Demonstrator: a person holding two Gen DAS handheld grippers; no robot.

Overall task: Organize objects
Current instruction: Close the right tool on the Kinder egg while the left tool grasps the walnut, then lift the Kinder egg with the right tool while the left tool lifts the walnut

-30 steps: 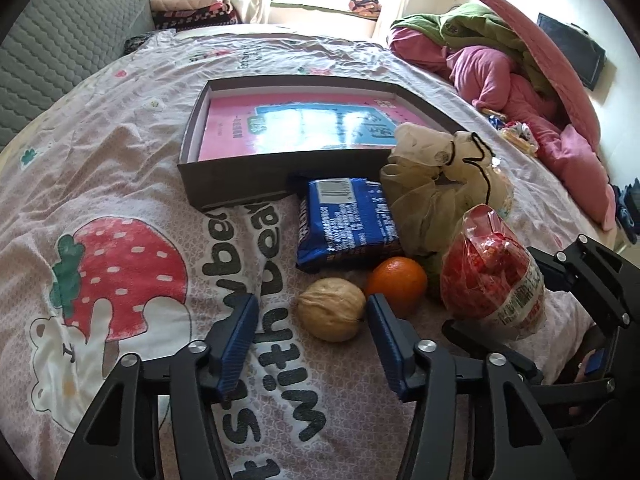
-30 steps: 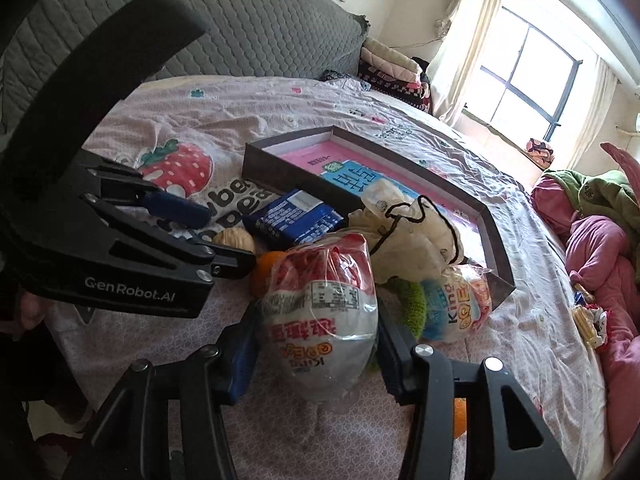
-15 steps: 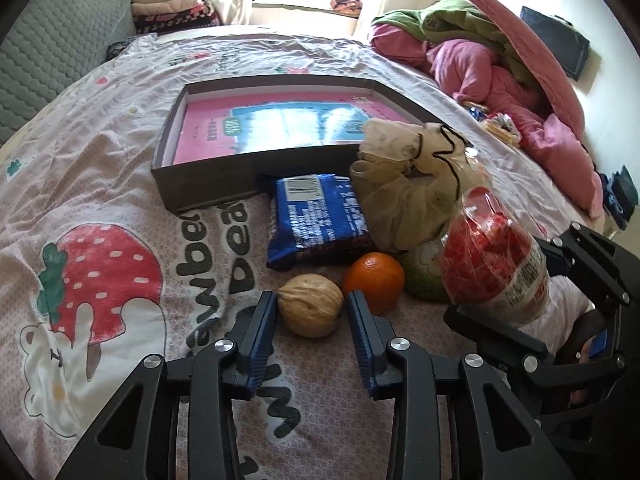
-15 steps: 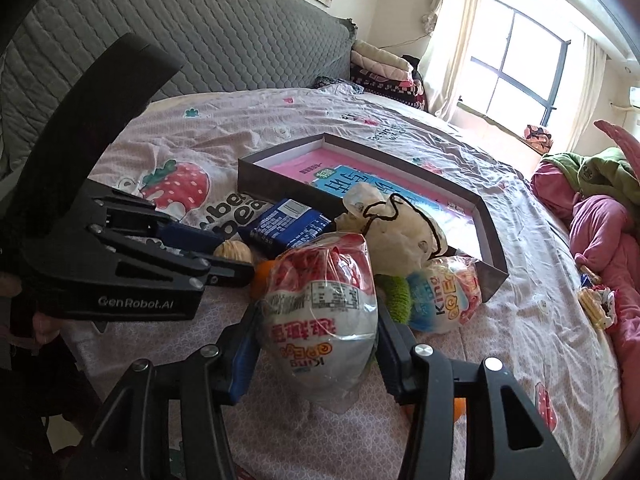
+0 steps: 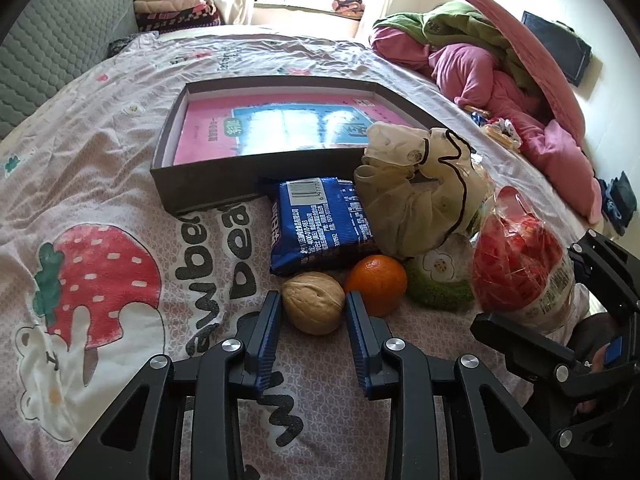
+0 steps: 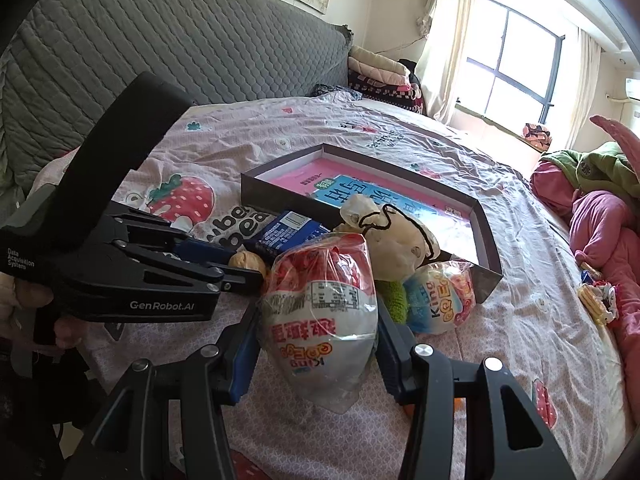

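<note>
A tan walnut (image 5: 314, 308) lies on the strawberry-print bedsheet (image 5: 100, 280) between the blue pads of my left gripper (image 5: 313, 300). Its jaws are closing and both pads touch the walnut's sides. An orange (image 5: 376, 284) sits just right of it, against the right finger. My right gripper (image 6: 316, 320) is shut on a red-and-white egg-shaped snack in clear wrap (image 6: 320, 308), held above the sheet. The same egg (image 5: 520, 272) shows at the right of the left wrist view. From the right wrist view the left gripper (image 6: 240, 268) reaches in from the left to the walnut (image 6: 250, 260).
A dark shallow box (image 5: 208, 184) holding a pink-and-blue book lies behind. In front of it are a blue snack packet (image 5: 320, 224), a cream drawstring pouch (image 5: 416, 200), a green round item (image 5: 436, 284) and a second egg packet (image 6: 440, 300). Pink bedding (image 5: 500, 80) is piled at right.
The left gripper's jaws have narrowed from wide apart to touching the walnut on both sides. The right gripper still holds the egg snack and has barely shifted.
</note>
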